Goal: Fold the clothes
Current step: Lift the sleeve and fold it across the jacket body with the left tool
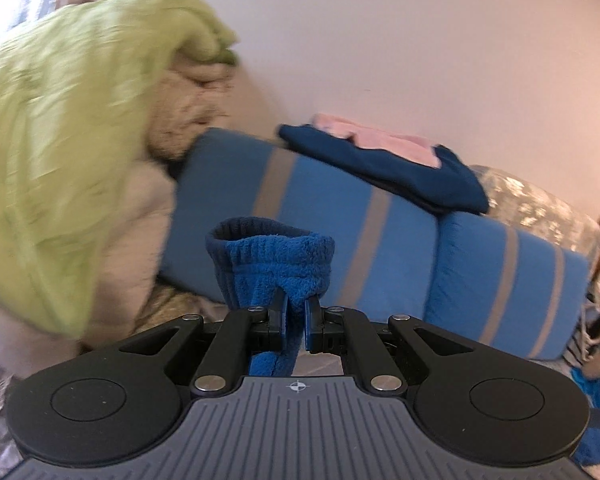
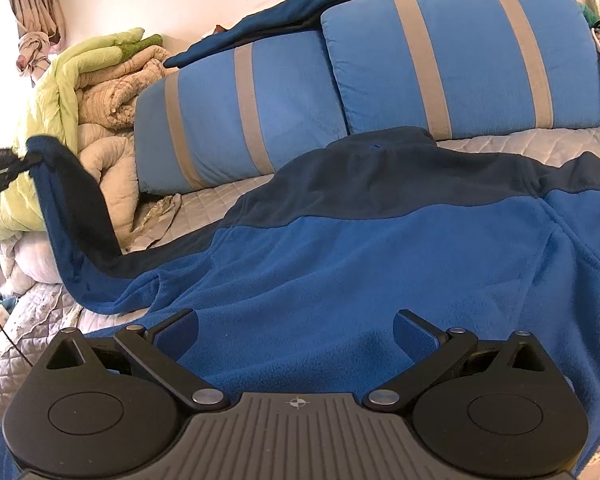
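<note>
- The left claw (image 1: 296, 312) is pressed together on the cuff of the blue fleece jacket's sleeve (image 1: 272, 260); the ribbed cuff opening stands up above the pads, and more fleece hangs down between the arms.
- From the right wrist view, that sleeve (image 2: 76, 216) rises off the bed (image 2: 540, 144) to the left claw (image 2: 4, 166) at the left edge.
- The right claw (image 2: 296, 330) is spread wide, low over the jacket's hem, with nothing pinched.
- The fleece jacket (image 2: 380, 248) lies flat on the quilted bed, its dark navy yoke towards two blue cushions with grey stripes (image 2: 460, 52).
- A dark blue garment (image 2: 280, 20) lies on top of the cushions.
- A green and beige heap of bedding (image 2: 96, 80) sits left of the cushions.
- No brand, label or writing is readable; only a small crosshair mark (image 2: 298, 403) shows on each claw's body.
</note>
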A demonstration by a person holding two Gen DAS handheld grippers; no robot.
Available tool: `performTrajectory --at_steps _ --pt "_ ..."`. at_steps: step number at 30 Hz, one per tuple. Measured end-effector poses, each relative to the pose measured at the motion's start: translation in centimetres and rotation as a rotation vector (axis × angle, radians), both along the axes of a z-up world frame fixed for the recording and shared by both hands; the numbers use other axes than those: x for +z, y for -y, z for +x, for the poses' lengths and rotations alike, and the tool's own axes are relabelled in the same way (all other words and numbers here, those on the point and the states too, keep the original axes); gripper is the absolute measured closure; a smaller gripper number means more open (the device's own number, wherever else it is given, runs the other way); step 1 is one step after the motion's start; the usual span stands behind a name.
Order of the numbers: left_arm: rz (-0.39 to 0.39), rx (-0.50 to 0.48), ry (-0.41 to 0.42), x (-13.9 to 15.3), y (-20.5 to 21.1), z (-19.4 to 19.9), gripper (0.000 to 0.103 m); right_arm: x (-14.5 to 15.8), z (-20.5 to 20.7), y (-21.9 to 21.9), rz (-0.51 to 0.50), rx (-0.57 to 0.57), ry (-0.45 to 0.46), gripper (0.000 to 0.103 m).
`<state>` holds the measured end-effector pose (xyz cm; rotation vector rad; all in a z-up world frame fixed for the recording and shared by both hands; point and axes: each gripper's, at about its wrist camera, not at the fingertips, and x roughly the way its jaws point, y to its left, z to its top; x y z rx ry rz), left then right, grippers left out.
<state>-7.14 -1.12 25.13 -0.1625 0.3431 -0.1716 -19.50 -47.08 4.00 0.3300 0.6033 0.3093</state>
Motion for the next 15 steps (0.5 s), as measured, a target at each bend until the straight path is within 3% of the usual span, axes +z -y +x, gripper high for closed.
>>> performTrajectory --at_steps 9,15 --pt "0.057 -0.183 0.021 1.0 8.5 1.4 0.095 -0.2 0.1 0.3 0.021 0.012 0.0 0.0" --pt "0.133 -0.376 0.058 1.0 16.0 0.8 0.095 -0.2 0.2 0.4 0.032 0.014 -0.003 0.0"
